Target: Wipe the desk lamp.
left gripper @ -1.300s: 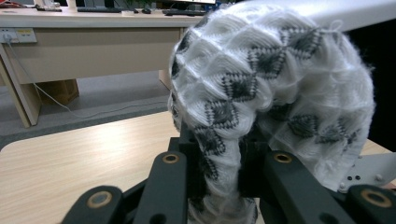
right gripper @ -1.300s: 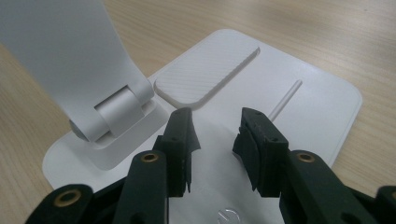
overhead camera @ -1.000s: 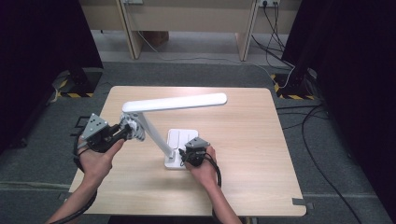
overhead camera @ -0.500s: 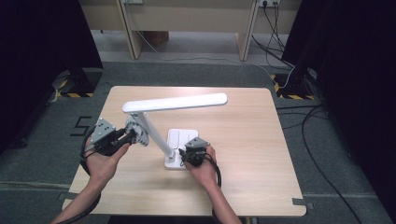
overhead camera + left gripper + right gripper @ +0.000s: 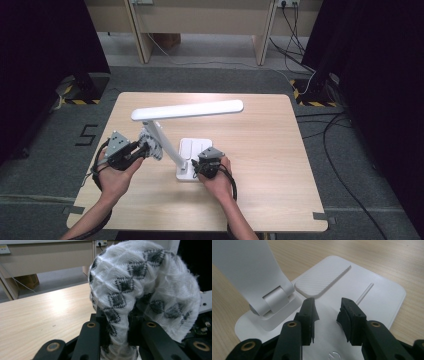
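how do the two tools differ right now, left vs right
The left tool is shut on a white and grey knitted cloth; the right tool stands open with nothing between its jaws. The left tool is held beside the lamp arm; the right tool sits over the lamp base. Both have black jaws and are hand-held.

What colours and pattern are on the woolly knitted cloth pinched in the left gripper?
The knitted cloth is white with dark grey diamonds, clearest in the left gripper view.
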`<state>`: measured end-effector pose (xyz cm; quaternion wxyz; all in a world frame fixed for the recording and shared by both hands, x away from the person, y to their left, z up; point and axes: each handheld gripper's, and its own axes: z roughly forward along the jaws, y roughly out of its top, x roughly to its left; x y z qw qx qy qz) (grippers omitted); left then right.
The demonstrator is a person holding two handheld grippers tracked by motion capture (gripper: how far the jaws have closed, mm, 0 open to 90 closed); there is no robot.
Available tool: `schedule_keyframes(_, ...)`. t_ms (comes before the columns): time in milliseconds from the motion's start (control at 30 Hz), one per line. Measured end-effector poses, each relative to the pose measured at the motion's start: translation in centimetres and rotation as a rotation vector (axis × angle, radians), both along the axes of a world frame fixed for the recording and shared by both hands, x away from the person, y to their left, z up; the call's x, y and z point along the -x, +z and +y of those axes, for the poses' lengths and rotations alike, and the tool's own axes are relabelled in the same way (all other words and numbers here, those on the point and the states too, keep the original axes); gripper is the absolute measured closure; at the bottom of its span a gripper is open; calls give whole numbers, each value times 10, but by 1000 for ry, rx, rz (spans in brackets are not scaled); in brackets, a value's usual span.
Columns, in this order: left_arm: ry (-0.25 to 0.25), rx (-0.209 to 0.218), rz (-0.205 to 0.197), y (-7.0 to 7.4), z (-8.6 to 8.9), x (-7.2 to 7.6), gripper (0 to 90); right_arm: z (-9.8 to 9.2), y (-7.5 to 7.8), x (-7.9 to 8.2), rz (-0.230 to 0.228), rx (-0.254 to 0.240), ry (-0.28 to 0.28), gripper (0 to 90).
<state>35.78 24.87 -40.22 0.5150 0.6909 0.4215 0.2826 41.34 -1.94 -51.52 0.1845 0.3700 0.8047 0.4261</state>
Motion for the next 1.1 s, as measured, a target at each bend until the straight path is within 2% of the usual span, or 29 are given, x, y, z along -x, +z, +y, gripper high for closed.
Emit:
schedule_keyframes(633, -6, -38, 71, -33, -13, -1, 759, 0, 0, 0, 1, -1, 0, 647)
schedule_keyframes(1100, -39, -73, 90, -47, -18, -1, 758, 0, 0, 0, 4, -4, 0, 646)
